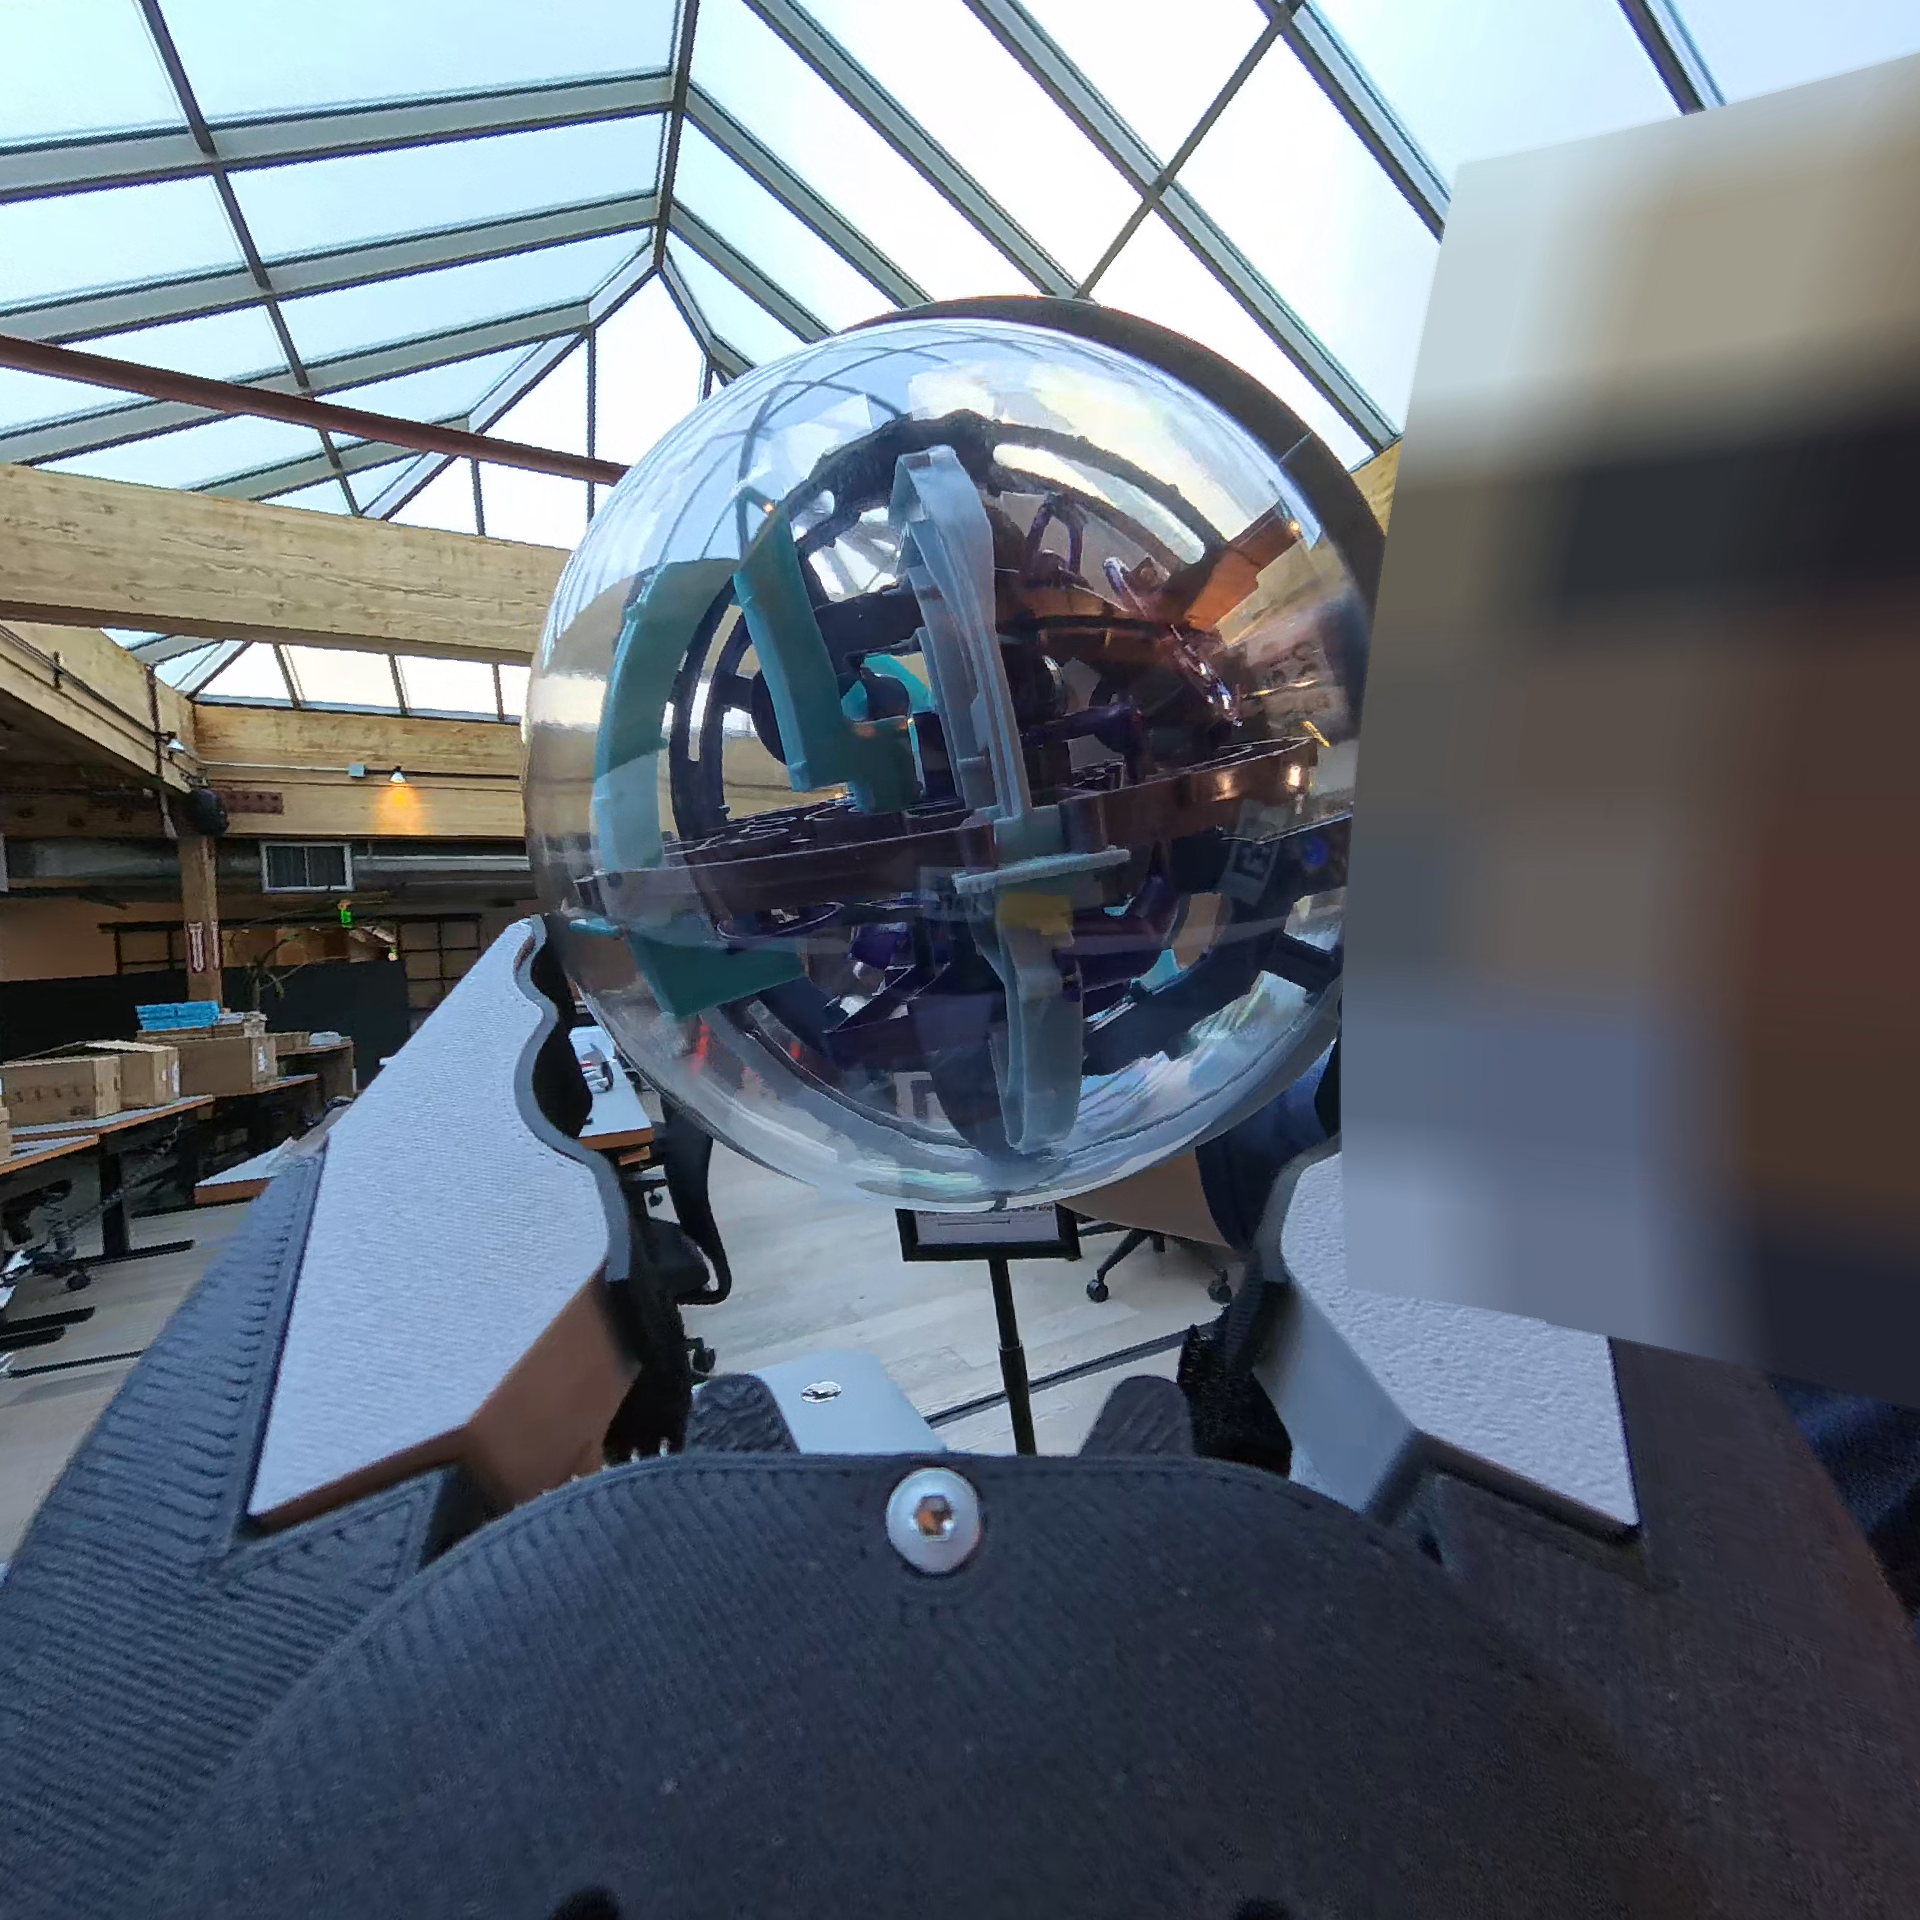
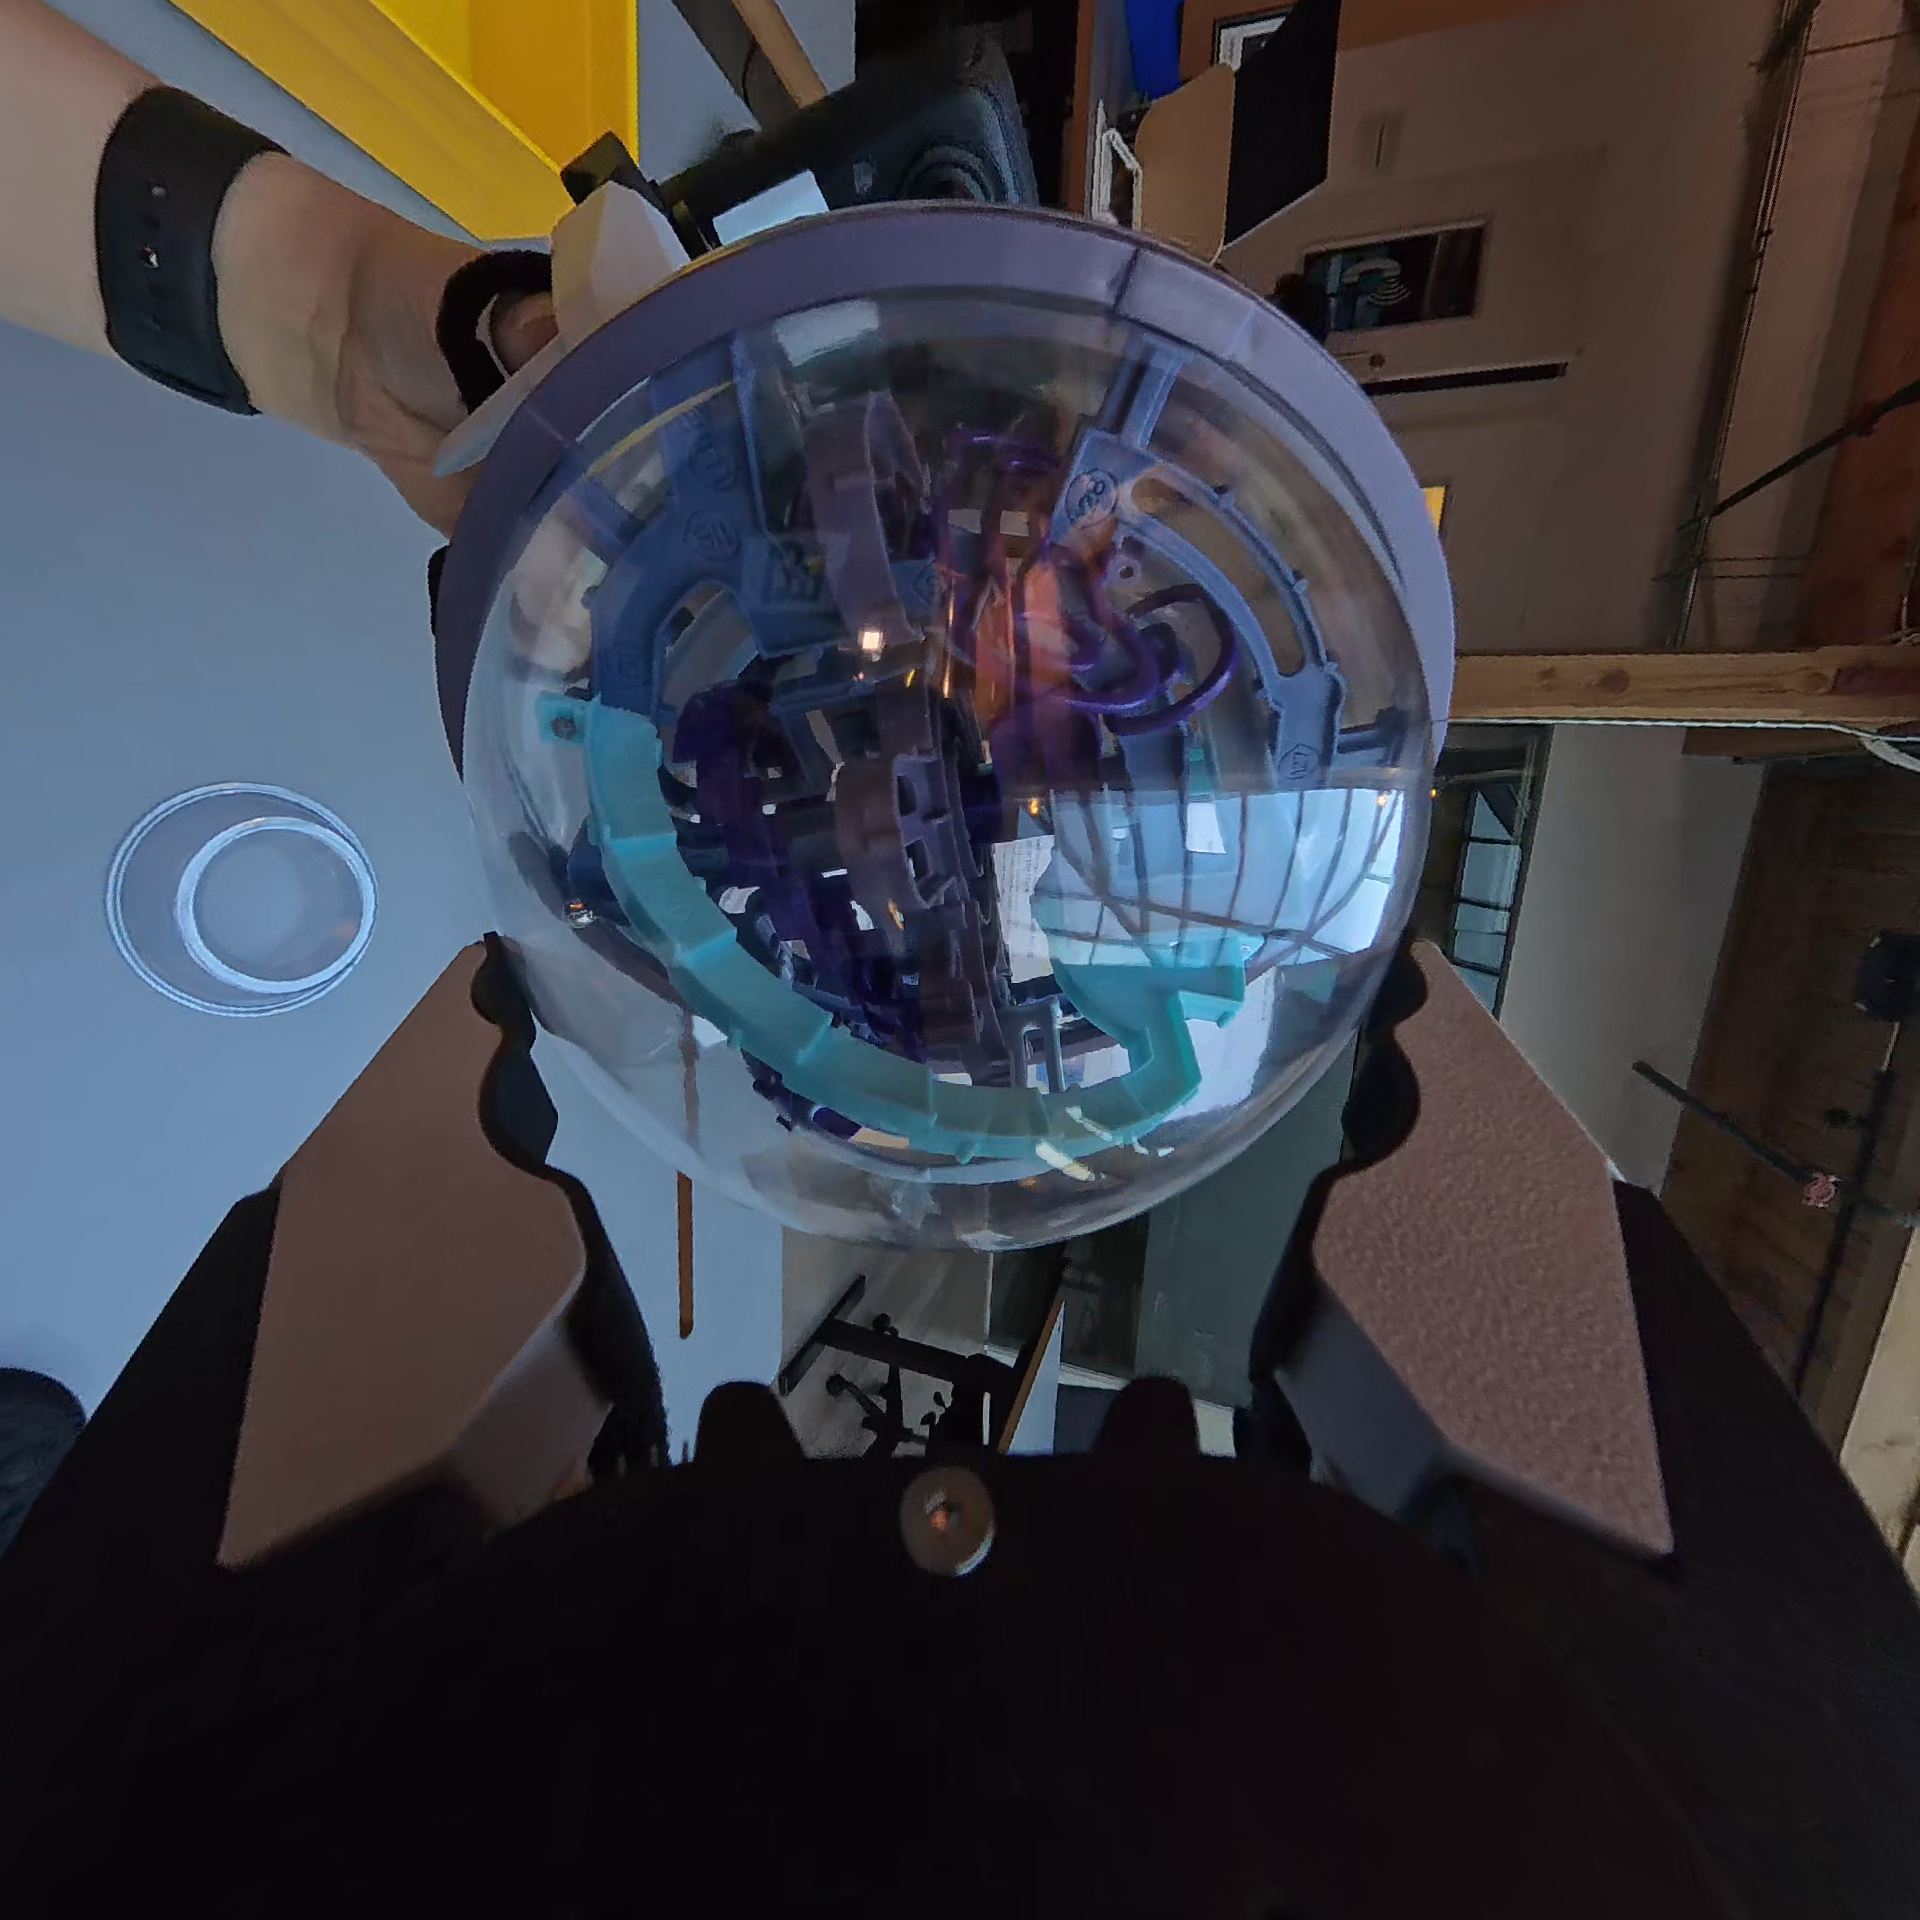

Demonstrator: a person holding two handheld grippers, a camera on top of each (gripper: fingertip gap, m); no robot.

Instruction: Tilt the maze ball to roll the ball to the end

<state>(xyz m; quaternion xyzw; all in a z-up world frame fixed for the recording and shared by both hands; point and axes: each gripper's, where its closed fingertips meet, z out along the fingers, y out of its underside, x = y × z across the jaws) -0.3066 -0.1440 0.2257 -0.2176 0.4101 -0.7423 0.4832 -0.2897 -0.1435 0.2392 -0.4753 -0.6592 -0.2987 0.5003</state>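
The maze ball [image 1: 935, 748] is a clear sphere with teal, grey, purple and brown tracks inside, held up in the air. In the left wrist view it sits between the fingers of my left gripper [image 1: 935, 997]. The left finger [image 1: 540, 997] touches its side; the right finger is partly hidden by a blurred patch. In the right wrist view the maze ball [image 2: 945, 727] fills the middle, and my right gripper [image 2: 945, 977] grips it at both sides. A small shiny bead [image 2: 577, 916] shows near the teal track at the left; I cannot tell whether it is the rolling ball.
A clear round stand [image 2: 244, 899] lies on the white table [image 2: 156, 623]. A person's hand with a black wristband [image 2: 177, 249] holds the other gripper behind the ball. Desks with cardboard boxes [image 1: 94, 1081] and a sign on a pole [image 1: 987, 1231] stand below, under a skylight roof.
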